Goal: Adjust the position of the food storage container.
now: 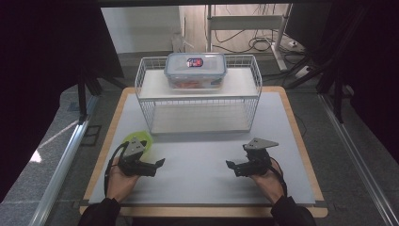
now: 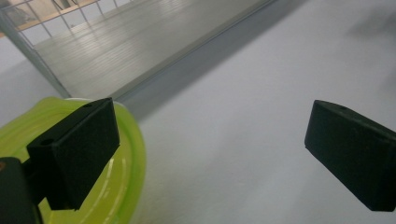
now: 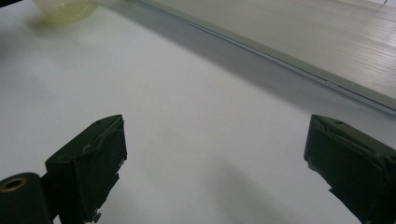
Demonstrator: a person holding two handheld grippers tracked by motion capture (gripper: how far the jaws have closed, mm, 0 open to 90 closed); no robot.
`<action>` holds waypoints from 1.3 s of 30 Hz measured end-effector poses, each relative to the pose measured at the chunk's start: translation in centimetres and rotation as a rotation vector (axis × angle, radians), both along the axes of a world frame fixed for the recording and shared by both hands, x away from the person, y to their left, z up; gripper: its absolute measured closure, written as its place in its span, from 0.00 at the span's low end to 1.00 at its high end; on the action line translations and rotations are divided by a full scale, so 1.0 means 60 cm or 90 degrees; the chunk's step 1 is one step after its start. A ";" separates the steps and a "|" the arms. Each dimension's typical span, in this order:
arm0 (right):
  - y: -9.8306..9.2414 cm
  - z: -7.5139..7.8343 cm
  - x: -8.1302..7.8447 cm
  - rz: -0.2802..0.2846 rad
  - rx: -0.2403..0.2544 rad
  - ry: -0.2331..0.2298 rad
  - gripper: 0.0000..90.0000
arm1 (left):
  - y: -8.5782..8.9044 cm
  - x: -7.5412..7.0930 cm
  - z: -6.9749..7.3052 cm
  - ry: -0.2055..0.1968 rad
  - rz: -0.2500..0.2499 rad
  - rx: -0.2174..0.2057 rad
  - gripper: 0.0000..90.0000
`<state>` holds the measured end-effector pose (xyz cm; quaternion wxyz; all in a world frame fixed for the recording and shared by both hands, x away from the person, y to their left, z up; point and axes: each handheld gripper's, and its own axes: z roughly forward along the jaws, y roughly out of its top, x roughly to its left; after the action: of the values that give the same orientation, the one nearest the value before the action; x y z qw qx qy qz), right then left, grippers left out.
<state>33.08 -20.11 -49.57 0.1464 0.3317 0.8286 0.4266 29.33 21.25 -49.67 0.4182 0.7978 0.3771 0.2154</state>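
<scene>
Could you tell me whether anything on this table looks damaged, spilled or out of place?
Nothing is spilled or askew. The only oddity: the right gripper has frayed, peeling covering on its fingers.

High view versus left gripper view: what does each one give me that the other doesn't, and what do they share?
High view alone: the lidded clear container on the top shelf of the white wire rack, the right gripper held open over the table, and both of the person's hands.

Left gripper view alone: a close look at the left gripper, jaws wide apart with nothing between them, one jaw overlapping the green bowl's rim.

Shared: the green bowl, the rack's lower shelf, the white table surface.
</scene>
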 end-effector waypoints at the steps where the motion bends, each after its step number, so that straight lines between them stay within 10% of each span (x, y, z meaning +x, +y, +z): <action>1: 0.000 -0.001 0.001 0.000 -0.001 0.000 0.06 | 0.003 0.003 0.001 0.008 0.004 -0.002 0.04; 10: -0.001 -0.009 0.004 -0.001 -0.007 0.007 0.06 | 0.042 0.024 0.008 0.042 0.053 0.001 0.12; 24: -0.001 -0.014 0.007 -0.005 -0.006 0.021 0.07 | 0.158 0.063 0.012 0.053 0.167 -0.047 0.96; 39: 0.003 -0.017 0.008 -0.003 -0.012 0.029 0.08 | 0.190 0.088 -0.027 0.118 0.199 -0.063 1.00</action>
<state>33.56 -19.96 -50.58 0.1317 0.3416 0.8351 0.4106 34.61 32.64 -51.28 0.3816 0.7246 0.5435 0.1843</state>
